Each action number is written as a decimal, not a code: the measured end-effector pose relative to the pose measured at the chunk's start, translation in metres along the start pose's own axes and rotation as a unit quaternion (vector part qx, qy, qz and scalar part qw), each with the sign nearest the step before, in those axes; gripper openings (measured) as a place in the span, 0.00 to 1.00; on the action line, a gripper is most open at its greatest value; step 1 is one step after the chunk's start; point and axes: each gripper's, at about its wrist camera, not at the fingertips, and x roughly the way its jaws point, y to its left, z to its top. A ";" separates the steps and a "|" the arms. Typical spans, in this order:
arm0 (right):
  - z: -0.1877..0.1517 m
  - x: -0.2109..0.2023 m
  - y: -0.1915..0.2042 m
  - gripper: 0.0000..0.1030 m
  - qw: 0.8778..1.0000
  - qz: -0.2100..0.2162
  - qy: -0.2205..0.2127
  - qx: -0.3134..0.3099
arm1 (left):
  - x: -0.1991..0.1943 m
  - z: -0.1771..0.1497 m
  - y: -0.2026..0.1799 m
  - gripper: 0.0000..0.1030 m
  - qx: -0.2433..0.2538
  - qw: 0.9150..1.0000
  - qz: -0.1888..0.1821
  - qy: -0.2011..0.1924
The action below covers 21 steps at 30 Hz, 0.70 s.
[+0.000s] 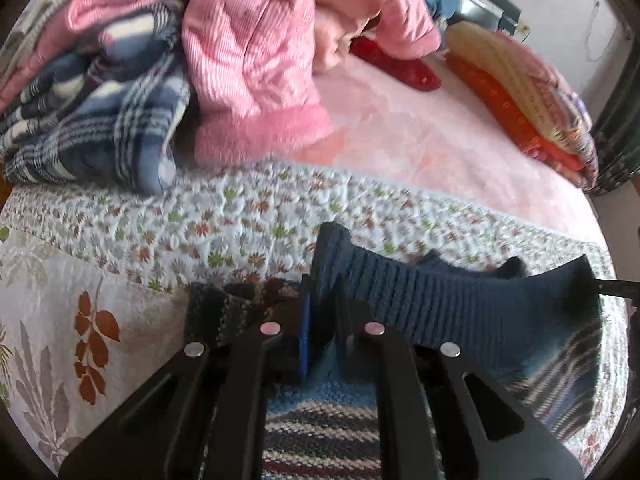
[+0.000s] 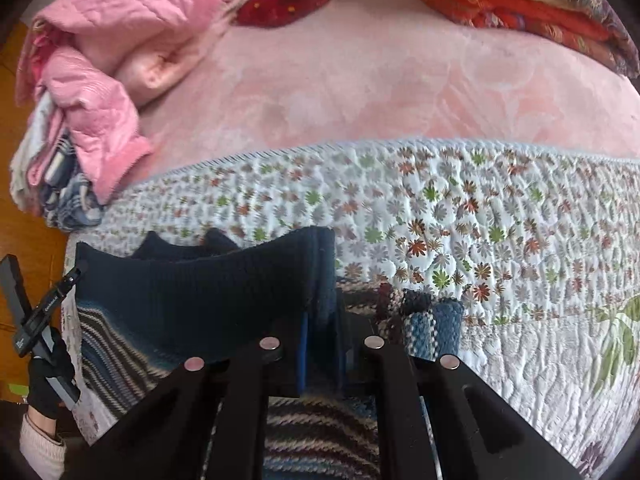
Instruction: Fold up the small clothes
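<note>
A striped knit sweater [image 1: 320,432] lies on the floral quilt, its dark navy ribbed hem [image 1: 440,296] lifted and stretched between both grippers. My left gripper [image 1: 322,300] is shut on the hem's left corner. My right gripper [image 2: 322,312] is shut on the hem's [image 2: 192,292] right corner. In the right wrist view a gloved hand [image 2: 48,376] holds the left tool at the far left edge. A striped sleeve cuff [image 2: 432,328] lies just right of my right fingers. The striped body [image 2: 320,428] runs under the tool.
The white floral quilt [image 2: 480,240] covers the near bed, with a pink blanket [image 2: 360,80] beyond. A pile of pink quilted and blue plaid cloth [image 1: 160,80] sits far left. A red item [image 1: 400,68] and stacked orange bedding [image 1: 520,108] lie far right.
</note>
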 end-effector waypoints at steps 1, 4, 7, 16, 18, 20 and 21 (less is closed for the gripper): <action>0.001 0.005 -0.001 0.10 1.000 -0.001 0.002 0.002 | 0.005 -0.002 0.003 0.12 -0.003 1.000 0.005 0.003; 0.001 0.017 -0.004 0.11 1.000 -0.009 0.007 0.005 | 0.017 -0.007 0.010 0.18 -0.011 1.000 0.024 0.016; -0.001 0.027 -0.009 0.18 0.999 -0.030 0.012 0.009 | 0.029 -0.014 0.017 0.26 -0.020 0.999 0.035 0.031; -0.022 -0.014 -0.021 0.30 0.999 -0.031 -0.008 0.025 | -0.013 -0.027 0.033 0.41 -0.038 0.998 0.036 0.038; -0.035 -0.037 -0.025 0.34 0.999 -0.019 -0.013 0.028 | -0.032 -0.031 0.036 0.41 -0.046 0.998 0.028 0.037; -0.054 -0.058 -0.028 0.37 1.000 -0.010 -0.010 0.025 | -0.053 -0.041 0.038 0.43 -0.050 0.998 0.022 0.043; -0.064 -0.066 -0.029 0.37 1.000 -0.009 -0.007 0.021 | -0.065 -0.048 0.037 0.43 -0.047 0.998 0.019 0.049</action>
